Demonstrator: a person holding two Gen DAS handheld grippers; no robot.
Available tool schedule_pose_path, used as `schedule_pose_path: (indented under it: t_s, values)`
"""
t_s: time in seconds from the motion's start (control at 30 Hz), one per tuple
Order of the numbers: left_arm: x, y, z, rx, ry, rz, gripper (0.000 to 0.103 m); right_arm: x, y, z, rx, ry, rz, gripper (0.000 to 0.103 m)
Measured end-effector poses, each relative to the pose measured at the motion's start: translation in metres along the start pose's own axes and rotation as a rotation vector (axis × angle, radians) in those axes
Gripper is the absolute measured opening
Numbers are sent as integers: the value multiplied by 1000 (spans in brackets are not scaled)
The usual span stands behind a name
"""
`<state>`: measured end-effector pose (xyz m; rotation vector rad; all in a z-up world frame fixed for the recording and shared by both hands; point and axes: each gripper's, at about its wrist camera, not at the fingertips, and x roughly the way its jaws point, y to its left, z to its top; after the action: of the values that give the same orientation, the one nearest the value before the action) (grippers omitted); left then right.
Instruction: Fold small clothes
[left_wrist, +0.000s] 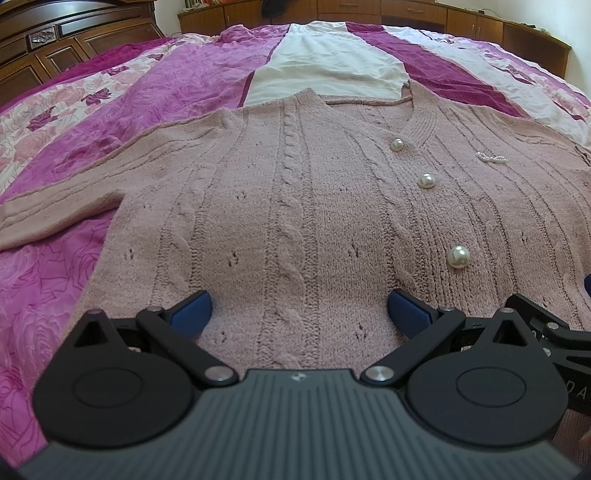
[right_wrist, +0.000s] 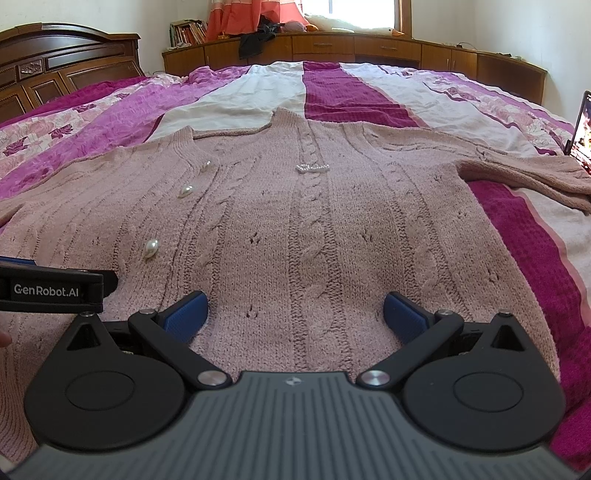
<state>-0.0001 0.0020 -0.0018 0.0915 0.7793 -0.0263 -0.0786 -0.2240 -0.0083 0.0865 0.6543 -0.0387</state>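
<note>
Knitwear fills both wrist views: a dusty-pink cable-knit cardigan (left_wrist: 295, 206) lies flat and face up on a bedspread (left_wrist: 177, 85) striped in magenta, pink rose print and white. Its V-neck points toward the far side of the bed, where a wooden headboard (right_wrist: 55, 70) and a low run of wooden cabinets (right_wrist: 332, 48) stand behind the cardigan. Three pearl buttons (left_wrist: 426, 181) run down the cardigan's front band, and a small beaded bow (right_wrist: 312, 168) sits on the chest beside the band. One sleeve (left_wrist: 55, 218) reaches out over the bedspread on the left of the cardigan; the other sleeve (right_wrist: 524, 173) stretches off to the right, with some folds near its end.

Left gripper (left_wrist: 299, 314) hangs over the near hem of the cardigan, released, its blue pads (left_wrist: 192, 310) spread wide with only knit fabric showing between them. Right gripper (right_wrist: 295, 314) is just beside it, also over the near hem, likewise spread wide and grasping nothing. Whether either gripper's pads touch the wool cannot be told. Beyond the right sleeve, at the frame's edge, a lit screen (right_wrist: 583, 133) stands on the bedspread. Books (right_wrist: 188, 33) and an orange curtain (right_wrist: 255, 18) show behind the cabinets.
</note>
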Motion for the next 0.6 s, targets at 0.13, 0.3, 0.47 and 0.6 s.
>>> schedule_pose_path:
  t_s: [0.13, 0.3, 0.47, 0.6]
  values:
    - [1, 1, 3, 2, 12, 0, 103, 2, -2, 2, 5, 8, 10, 103]
    - [3, -1, 5, 3, 28, 1, 103, 2, -4, 7, 7, 27, 27, 103]
    - [3, -1, 10, 1, 51, 5, 103, 0, -13, 15, 29, 57, 74, 103]
    - [3, -1, 14, 0, 75, 5, 103, -3, -24, 23, 68, 80, 143, 103]
